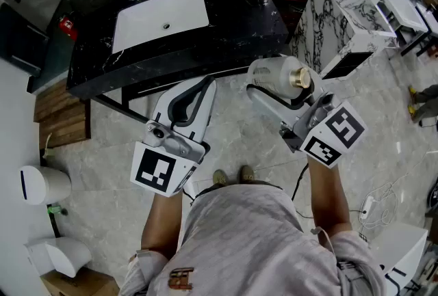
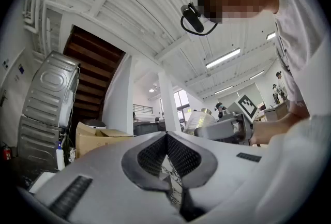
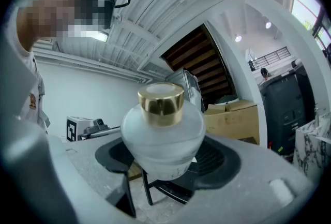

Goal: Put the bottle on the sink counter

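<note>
I've got the bottle (image 3: 163,135) in my right claw (image 1: 272,86): a squat, round-shouldered flask of frosted white glass with a shiny gold cap (image 3: 161,103). The jaws stand wide, with the ribbed dark pads pressing on the belly from both sides, and the cap is tipped back toward the claw's camera. That hand holds the claw about level, out over the pale stone-look floor (image 1: 233,144) and just short of the front edge of the sink counter (image 1: 239,21). The counter is a glossy black slab with a white rectangular basin (image 1: 161,18) sunk into it. My left claw (image 2: 166,137) is angled slightly upward beside the right one, its jaw tips meeting with nothing between them.
</note>
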The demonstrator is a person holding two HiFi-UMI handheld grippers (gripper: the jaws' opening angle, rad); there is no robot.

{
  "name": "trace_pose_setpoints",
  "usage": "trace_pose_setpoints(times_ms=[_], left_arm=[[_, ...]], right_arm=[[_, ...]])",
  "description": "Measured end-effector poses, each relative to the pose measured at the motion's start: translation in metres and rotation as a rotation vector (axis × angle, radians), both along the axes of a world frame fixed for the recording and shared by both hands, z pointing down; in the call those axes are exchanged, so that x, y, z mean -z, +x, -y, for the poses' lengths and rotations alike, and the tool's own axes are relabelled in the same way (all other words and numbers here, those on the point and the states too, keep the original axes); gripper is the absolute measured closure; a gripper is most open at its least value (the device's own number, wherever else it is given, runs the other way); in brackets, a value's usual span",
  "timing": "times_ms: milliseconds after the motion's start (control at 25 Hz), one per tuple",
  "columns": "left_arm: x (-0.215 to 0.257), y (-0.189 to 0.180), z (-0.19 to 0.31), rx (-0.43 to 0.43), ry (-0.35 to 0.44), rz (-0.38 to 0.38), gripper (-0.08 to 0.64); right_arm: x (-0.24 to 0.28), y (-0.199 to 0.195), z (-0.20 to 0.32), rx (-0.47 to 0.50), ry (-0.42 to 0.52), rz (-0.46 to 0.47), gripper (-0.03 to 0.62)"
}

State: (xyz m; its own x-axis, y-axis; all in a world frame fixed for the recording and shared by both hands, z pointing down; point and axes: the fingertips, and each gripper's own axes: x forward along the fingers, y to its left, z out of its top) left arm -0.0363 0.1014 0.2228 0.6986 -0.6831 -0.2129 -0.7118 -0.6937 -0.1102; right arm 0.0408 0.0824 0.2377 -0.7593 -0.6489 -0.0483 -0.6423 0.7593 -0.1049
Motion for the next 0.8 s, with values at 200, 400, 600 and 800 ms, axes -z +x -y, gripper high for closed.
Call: trace_pose_setpoints(times_ms=[200,400,600,800], left_arm=[[-0.001,0.007,0.003,0.005,-0.001,0.0,0.56],[-0.004,0.011,0.008,0.017,-0.013,0.014,0.56],[-0.005,0.015,0.016,0.05,-0.015,0.005,0.56],[-0.007,0.025,0.025,0.082,-0.013,0.006,0.56]], right_arm=[[-0.002,0.003,0.002,0.012,0.004,-0.012,0.261],[-0.003,0.009,0.008,0.024,-0.007,-0.005,0.261],[-0.006,0.015,0.015,0.03,-0.004,-0.018,0.262],[-0.007,0.029,0.027,0.037,0.004,-0.025,0.262]])
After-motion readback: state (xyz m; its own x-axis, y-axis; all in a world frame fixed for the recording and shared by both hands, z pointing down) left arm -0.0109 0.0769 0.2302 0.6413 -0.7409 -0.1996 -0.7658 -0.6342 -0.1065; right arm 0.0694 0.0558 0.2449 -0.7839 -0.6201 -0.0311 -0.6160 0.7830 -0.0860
